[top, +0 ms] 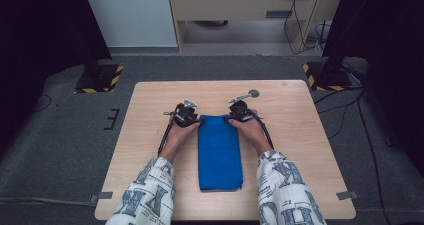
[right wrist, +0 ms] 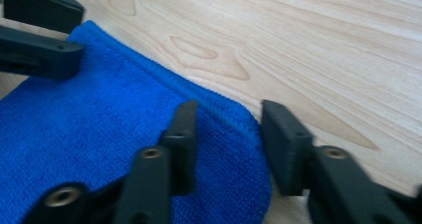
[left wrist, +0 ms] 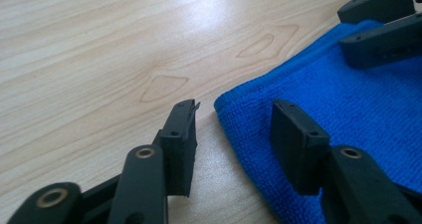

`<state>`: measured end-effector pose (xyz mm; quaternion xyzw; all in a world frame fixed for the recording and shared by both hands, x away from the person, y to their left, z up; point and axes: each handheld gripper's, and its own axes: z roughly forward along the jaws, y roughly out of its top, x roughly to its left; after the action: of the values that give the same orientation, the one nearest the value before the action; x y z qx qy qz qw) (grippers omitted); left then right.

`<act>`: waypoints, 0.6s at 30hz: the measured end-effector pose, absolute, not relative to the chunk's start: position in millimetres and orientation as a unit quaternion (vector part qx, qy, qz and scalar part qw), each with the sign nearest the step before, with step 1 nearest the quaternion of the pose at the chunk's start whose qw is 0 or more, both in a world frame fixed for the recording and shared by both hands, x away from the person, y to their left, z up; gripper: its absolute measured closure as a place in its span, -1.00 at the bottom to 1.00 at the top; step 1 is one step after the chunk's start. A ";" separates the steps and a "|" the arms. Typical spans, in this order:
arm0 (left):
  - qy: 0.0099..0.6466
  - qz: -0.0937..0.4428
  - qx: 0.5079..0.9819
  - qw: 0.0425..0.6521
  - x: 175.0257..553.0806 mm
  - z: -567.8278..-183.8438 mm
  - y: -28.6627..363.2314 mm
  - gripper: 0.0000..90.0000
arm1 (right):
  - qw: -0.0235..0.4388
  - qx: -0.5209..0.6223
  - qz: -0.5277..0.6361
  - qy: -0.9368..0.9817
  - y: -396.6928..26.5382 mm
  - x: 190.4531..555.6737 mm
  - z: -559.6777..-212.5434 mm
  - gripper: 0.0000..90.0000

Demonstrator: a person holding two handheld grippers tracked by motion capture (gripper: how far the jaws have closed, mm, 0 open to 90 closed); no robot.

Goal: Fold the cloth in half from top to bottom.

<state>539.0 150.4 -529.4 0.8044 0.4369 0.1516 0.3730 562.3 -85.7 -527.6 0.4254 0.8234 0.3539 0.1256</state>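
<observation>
Blue terry cloth (top: pixel 219 152), folded rectangular, on grained wooden table (top: pixel 300 135).

The surface (top: pixel 150 185) is pale wood with knot marks in the grain. A folded blue cloth (top: pixel 220 155) lies flat on it, its far corners between the left claw (left wrist: pixel 233 129) and right claw (right wrist: pixel 226 134). The near hem looks slightly frayed, perhaps.
</observation>
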 end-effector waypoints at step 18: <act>0.415 0.152 0.809 0.388 532.2 -520.0 137.3 0.90 | 0.118 0.420 0.378 0.817 -91.3 550.2 -519.5 0.88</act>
<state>532.2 137.3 -520.0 0.8088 0.4153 0.1518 0.3878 550.2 -91.3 -519.5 0.4197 0.8167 0.3780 0.1180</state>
